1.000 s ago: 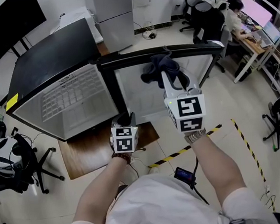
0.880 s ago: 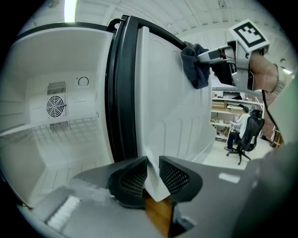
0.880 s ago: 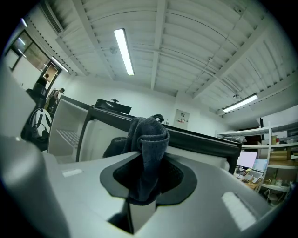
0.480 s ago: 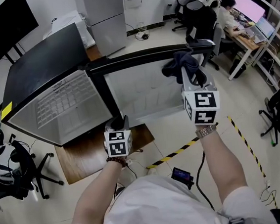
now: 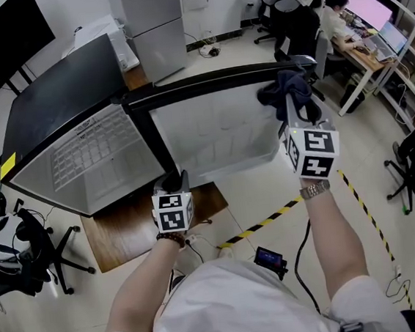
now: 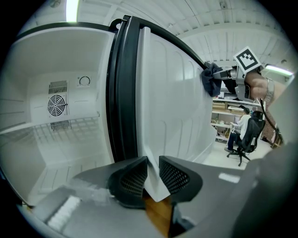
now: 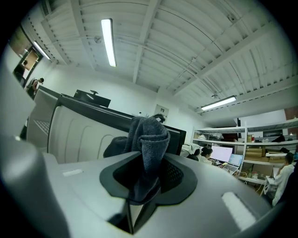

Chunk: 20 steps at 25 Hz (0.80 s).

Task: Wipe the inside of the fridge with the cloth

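In front of an open fridge [image 5: 66,88], two grippers are held by a person. The left gripper [image 5: 174,180] is clamped on the lower edge of the white door [image 5: 212,135], near the hinge side, with the door's thin edge pressed between its jaws. A dark grey cloth [image 5: 288,90] is pinched in the right gripper [image 5: 296,115] and is held against the top edge of the door, at its far free end. Inside the fridge, a wire shelf [image 6: 56,132] and a round fan grille [image 6: 57,105] are seen. The fridge is stood on a wooden board [image 5: 140,227].
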Motion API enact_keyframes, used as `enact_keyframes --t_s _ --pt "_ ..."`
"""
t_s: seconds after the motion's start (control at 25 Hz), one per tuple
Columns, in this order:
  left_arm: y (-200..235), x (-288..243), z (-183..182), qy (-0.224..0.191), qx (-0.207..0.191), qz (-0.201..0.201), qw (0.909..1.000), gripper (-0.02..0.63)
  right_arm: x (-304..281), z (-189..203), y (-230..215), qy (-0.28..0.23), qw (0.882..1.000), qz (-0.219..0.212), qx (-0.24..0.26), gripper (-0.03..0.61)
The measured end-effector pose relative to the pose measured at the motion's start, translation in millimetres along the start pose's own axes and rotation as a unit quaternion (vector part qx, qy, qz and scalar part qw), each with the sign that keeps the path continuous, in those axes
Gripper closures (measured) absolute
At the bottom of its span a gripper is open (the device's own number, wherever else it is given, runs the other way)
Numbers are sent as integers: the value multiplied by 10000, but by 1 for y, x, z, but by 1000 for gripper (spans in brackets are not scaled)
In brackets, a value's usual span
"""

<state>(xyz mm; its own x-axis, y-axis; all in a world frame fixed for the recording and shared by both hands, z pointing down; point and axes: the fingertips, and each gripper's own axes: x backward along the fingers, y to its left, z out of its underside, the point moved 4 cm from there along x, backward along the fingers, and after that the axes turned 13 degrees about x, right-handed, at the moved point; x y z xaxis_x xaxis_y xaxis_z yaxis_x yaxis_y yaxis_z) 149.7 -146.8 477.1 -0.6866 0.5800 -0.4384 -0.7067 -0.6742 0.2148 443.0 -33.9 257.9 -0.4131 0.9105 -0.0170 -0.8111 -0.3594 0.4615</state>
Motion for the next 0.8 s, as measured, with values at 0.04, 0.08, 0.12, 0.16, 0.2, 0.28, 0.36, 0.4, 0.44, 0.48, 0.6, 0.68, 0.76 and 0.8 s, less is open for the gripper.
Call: enact_keyframes --t_s 0.04,0.08,0.12,0.16,0.2,0.28,0.36,0.4,0.44,0.48,0.6,0.68,0.76,0.8 --pt "-1 0 0 -7 3 -2 10000 531 1 1 -1 -4 10000 -2 -24 486" --pt "-2 0 0 -7 9 -6 10000 531 2 0 -1 -17 10000 -8 -55 486" --pt "-2 0 0 1 14 -9 10000 531 4 -1 -1 -42 10000 -18 -88 486" --pt "-3 -1 0 16 14 -8 10000 531 7 -3 0 -87 9999 -40 -118 486" --pt "-3 -2 2 38 11 -3 10000 531 10 -8 4 -155 9997 -84 -144 486" --pt "-2 -3 3 66 12 8 10000 531 19 -19 21 -344 9988 -280 -190 486" --pt "-2 -4 3 61 29 12 10000 531 27 -33 50 -561 9961 -641 -242 486" --pt "-2 -4 3 59 35 11 10000 531 31 -40 67 -667 9937 -859 -265 486" --pt "-2 -4 4 60 38 11 10000 531 36 -47 84 -767 9907 -1087 -287 486" --pt "-3 -4 4 60 37 13 10000 531 40 -54 102 -858 9871 -1317 -306 486" --pt "-3 -4 3 58 43 24 10000 531 50 -72 155 -1054 9741 -1977 -317 486" --pt "-3 -4 4 46 55 58 10000 529 54 -81 187 -1129 9651 -2346 -283 486" --pt "-2 -4 4 20 48 111 9999 529 56 -91 214 -1182 9566 -2652 -250 486" --pt "-2 -4 4 10 39 133 9999 529 56 -95 225 -1196 9528 -2781 -242 486"
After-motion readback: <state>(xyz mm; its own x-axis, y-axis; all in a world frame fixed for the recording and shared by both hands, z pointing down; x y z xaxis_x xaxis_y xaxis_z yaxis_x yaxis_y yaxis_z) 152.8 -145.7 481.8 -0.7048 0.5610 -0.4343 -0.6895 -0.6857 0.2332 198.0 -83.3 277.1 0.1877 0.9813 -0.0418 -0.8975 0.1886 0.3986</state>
